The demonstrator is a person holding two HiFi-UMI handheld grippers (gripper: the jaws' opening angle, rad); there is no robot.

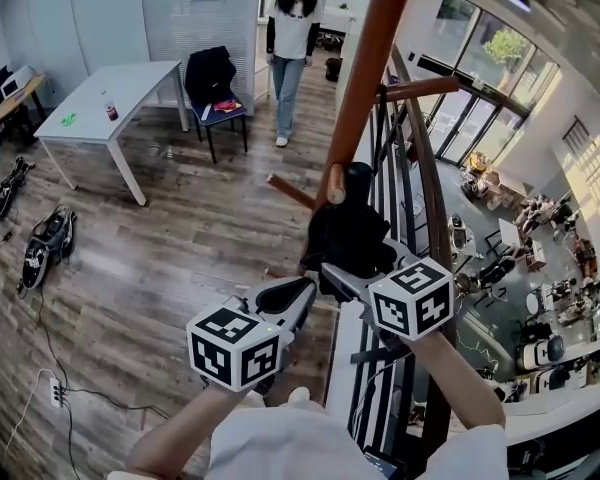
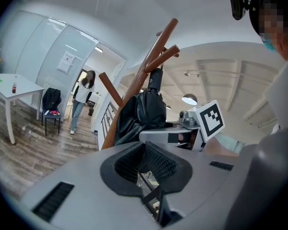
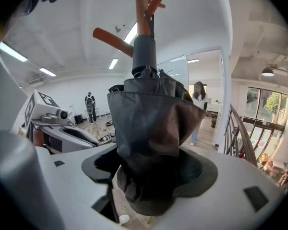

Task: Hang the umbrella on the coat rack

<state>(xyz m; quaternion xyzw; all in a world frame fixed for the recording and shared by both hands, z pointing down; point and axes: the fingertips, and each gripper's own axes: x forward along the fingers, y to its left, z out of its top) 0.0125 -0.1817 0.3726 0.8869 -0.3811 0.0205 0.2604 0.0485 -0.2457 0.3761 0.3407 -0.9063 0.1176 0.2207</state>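
The brown wooden coat rack (image 1: 372, 58) rises ahead, with short pegs (image 1: 292, 192) sticking out. A folded black umbrella (image 1: 345, 236) is held upright against the pole. My right gripper (image 1: 348, 270) is shut on its bunched fabric. In the right gripper view the umbrella (image 3: 149, 121) fills the jaws, and its grey handle (image 3: 144, 51) points up at the rack's pegs (image 3: 114, 40). My left gripper (image 1: 288, 293) sits just left of the umbrella, shut and empty. In the left gripper view the umbrella (image 2: 145, 110) leans on the rack (image 2: 149, 63), and the right gripper's marker cube (image 2: 205, 121) is beside it.
A stair railing with a wooden banister (image 1: 422, 173) runs close on the right, with an open drop beyond it. A person (image 1: 292, 30) stands at the back. A white table (image 1: 110, 93), a chair with a black jacket (image 1: 215, 80) and bags on the floor (image 1: 45, 243) are at the left.
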